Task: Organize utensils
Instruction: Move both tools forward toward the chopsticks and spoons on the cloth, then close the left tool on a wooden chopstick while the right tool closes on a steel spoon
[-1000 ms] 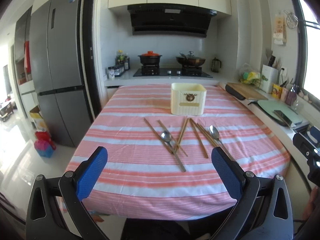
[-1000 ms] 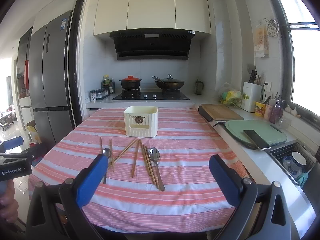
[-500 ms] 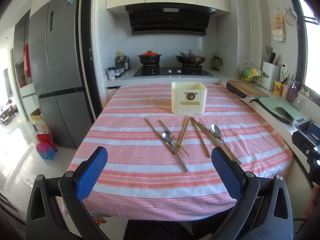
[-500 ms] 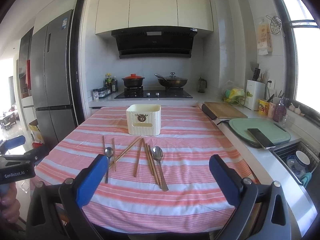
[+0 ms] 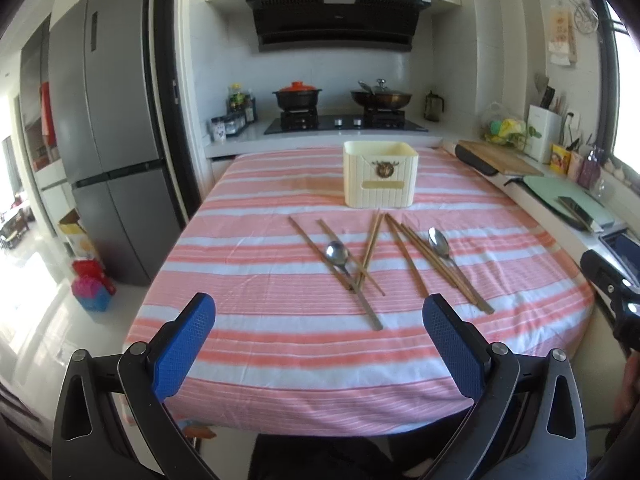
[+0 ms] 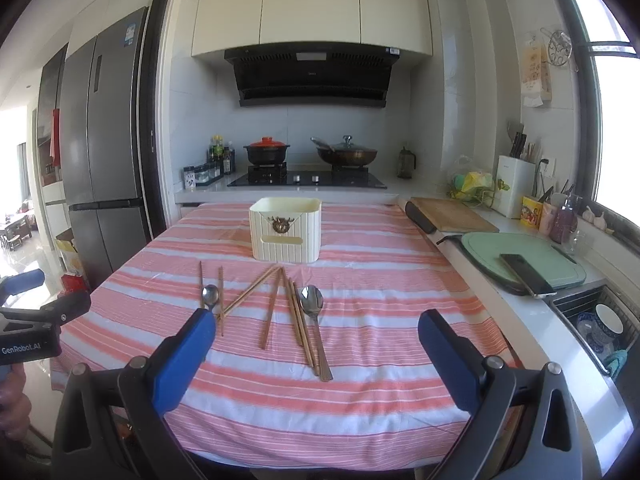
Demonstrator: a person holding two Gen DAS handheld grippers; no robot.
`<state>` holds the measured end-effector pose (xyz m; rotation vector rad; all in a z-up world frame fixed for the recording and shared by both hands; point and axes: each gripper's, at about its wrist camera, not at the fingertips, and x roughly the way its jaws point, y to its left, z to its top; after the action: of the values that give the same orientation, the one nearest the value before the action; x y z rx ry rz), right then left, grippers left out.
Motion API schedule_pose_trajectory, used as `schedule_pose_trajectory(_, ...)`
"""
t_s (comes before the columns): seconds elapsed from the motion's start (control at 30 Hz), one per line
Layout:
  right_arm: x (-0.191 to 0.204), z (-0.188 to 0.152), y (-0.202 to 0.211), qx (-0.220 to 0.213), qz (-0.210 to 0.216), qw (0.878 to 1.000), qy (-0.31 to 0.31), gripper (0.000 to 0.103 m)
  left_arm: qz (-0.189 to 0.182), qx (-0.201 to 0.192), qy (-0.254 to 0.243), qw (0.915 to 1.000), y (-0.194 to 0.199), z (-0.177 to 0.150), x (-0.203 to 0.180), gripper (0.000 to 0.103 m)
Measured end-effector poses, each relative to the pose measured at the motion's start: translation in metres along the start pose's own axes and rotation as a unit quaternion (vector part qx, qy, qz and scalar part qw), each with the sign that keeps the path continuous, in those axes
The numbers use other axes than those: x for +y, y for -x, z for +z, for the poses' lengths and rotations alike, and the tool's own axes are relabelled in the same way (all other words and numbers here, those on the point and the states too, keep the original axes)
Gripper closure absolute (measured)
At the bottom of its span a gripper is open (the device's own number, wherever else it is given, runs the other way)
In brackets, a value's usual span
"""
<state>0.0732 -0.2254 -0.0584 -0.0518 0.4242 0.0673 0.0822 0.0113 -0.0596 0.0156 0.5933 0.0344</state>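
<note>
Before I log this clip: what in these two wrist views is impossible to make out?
- Inside of the cream holder: both views see only its front wall and rim.
- Handle of the left spoon: in the right wrist view the right gripper's blue finger covers it.
- Exact count of chopsticks: they overlap, too thin to separate.
- Right gripper body: left wrist view's right edge cuts it off.
- Left gripper: open, empty.

both wrist cams hang off near edge of surface (image 5: 280,344), facing stove (image 6: 308,178); both share cream box (image 5: 380,178).
</note>
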Motion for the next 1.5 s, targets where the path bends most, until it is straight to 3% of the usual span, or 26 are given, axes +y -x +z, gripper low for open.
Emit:
schedule_pose_trajectory(0.2, -0.039, -0.016, -0.09, 0.088, -0.002, 0.996, -0.01, 0.0, -0.015, 0.086, 0.055, 0.9947, -0.073, 0.005, 0.023, 0.0)
schedule_pose_trajectory(0.27, -0.053, -0.019, -0.115, 0.116, 0.012, 0.993, -0.023, 0.008, -0.016, 0.106, 0.076, 0.9913, -0.105, 0.008, 0.032, 0.0)
schedule_pose_trajectory(0.33, -0.062, -0.023, -0.138, 0.147, 0.028, 0.988, -0.035, 0.028, -0.006, 0.13, 0.091, 0.9872, -0.139, 0.01, 0.038, 0.0)
schedule_pose_trajectory(0.37, -0.064, -0.025, -0.147, 0.159, 0.033, 0.986, -0.039, 0.03, -0.003, 0.137, 0.097, 0.9858, -0.155, 0.012, 0.04, 0.0)
schedule_pose_trajectory(0.53, -0.059, -0.029, -0.17, 0.176, 0.041, 0.983, -0.043, 0.035, 0.04, 0.157, 0.088, 0.9828, -0.226, 0.021, 0.035, 0.001)
schedule_pose_trajectory(0.63, -0.055, -0.025, -0.182, 0.175, 0.045, 0.983, -0.031, 0.041, 0.041, 0.176, 0.081, 0.9803, -0.254, 0.02, 0.027, 0.001)
schedule_pose_trajectory(0.8, -0.053, -0.022, -0.225, 0.207, 0.061, 0.976, -0.013, 0.053, 0.068, 0.179, 0.042, 0.9806, -0.273, 0.018, 0.014, 0.001)
schedule_pose_trajectory(1.0, -0.033, -0.023, -0.264, 0.24, 0.11, 0.964, 0.01, 0.064, 0.077, 0.19, 0.04, 0.9779, -0.281, 0.013, 0.012, 0.001)
schedule_pose_trajectory(1.1, -0.024, -0.029, -0.279, 0.258, 0.113, 0.959, 0.025, 0.074, 0.082, 0.193, 0.036, 0.9771, -0.287, 0.012, 0.011, 0.001)
schedule_pose_trajectory(1.27, -0.012, -0.036, -0.29, 0.27, 0.101, 0.955, 0.062, 0.076, 0.088, 0.183, 0.024, 0.9789, -0.288, 0.013, 0.01, 0.001)
schedule_pose_trajectory(1.33, -0.011, -0.037, -0.294, 0.275, 0.086, 0.954, 0.079, 0.083, 0.094, 0.173, 0.012, 0.9803, -0.286, 0.014, 0.01, 0.009)
schedule_pose_trajectory(1.4, -0.015, -0.037, -0.293, 0.278, 0.076, 0.955, 0.072, 0.084, 0.095, 0.183, -0.001, 0.9786, -0.289, 0.012, 0.013, 0.04)
schedule_pose_trajectory(1.43, -0.017, -0.038, -0.292, 0.279, 0.068, 0.955, 0.071, 0.086, 0.076, 0.179, 0.007, 0.9809, -0.287, 0.011, 0.016, 0.045)
schedule_pose_trajectory(1.5, -0.021, -0.038, -0.289, 0.278, 0.059, 0.956, 0.07, 0.087, 0.06, 0.182, 0.02, 0.9813, -0.285, 0.009, 0.021, 0.073)
